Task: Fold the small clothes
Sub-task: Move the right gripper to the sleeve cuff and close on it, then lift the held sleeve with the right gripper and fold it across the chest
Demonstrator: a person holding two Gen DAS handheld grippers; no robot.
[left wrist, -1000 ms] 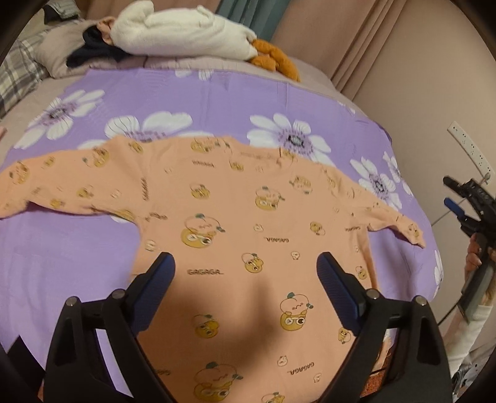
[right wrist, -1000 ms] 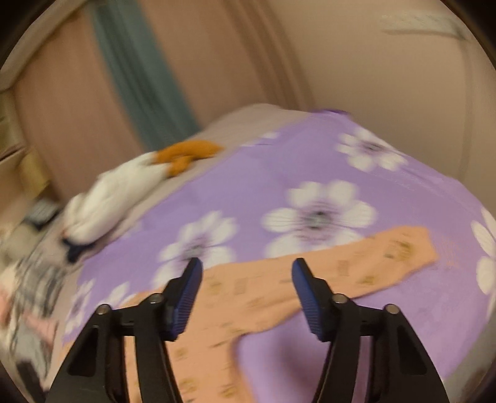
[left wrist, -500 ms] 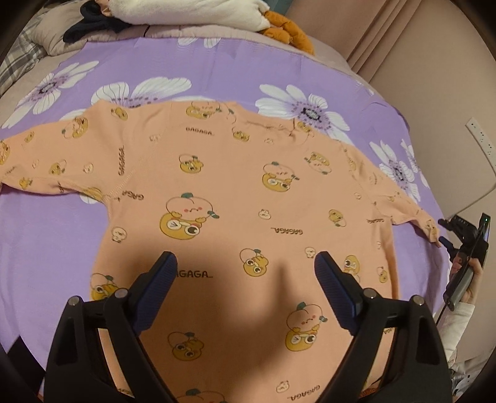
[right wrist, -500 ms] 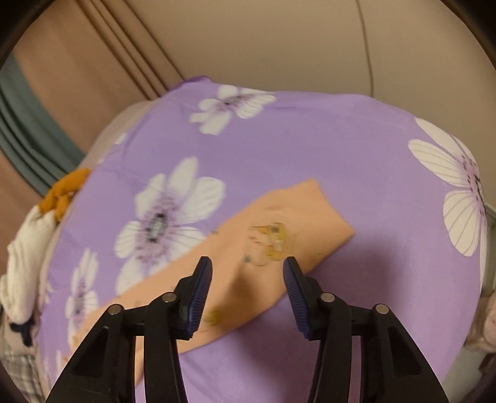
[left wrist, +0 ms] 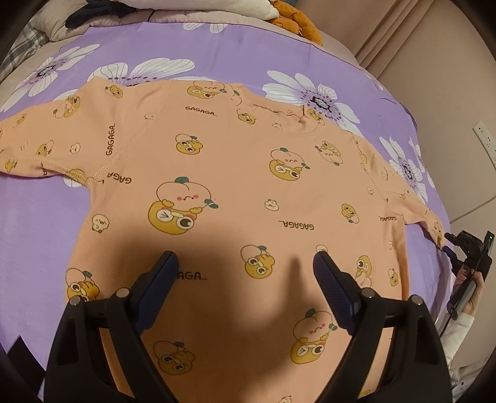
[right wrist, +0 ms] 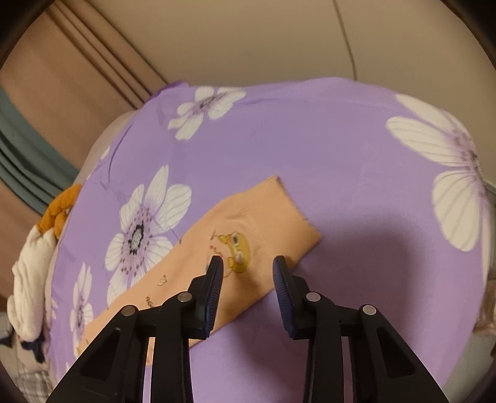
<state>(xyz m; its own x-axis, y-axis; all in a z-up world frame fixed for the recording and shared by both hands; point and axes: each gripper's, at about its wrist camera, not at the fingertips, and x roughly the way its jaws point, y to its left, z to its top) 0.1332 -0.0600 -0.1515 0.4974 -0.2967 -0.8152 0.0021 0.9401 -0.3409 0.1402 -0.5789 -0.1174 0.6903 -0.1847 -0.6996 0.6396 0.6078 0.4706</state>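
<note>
A small peach long-sleeved top [left wrist: 235, 173] with cartoon peach prints lies flat on the purple flowered bedsheet [left wrist: 37, 235], both sleeves spread out. My left gripper [left wrist: 245, 266] is open and empty, hovering over the lower middle of the top. My right gripper [right wrist: 248, 266] is open and empty, its fingers straddling the end of the right sleeve [right wrist: 257, 217] just short of the cuff. The right gripper also shows in the left wrist view [left wrist: 449, 245], right at the sleeve's cuff.
White and dark clothes [left wrist: 102, 9] and an orange plush toy [left wrist: 297, 24] lie at the head of the bed. A beige wall [right wrist: 279, 40] and curtains [right wrist: 37, 102] stand beyond the bed's right edge. A power strip [left wrist: 485, 139] hangs on the wall.
My left gripper has moved forward and lower over the top. My right gripper has swung down to the right sleeve's end and narrowed somewhat around it.
</note>
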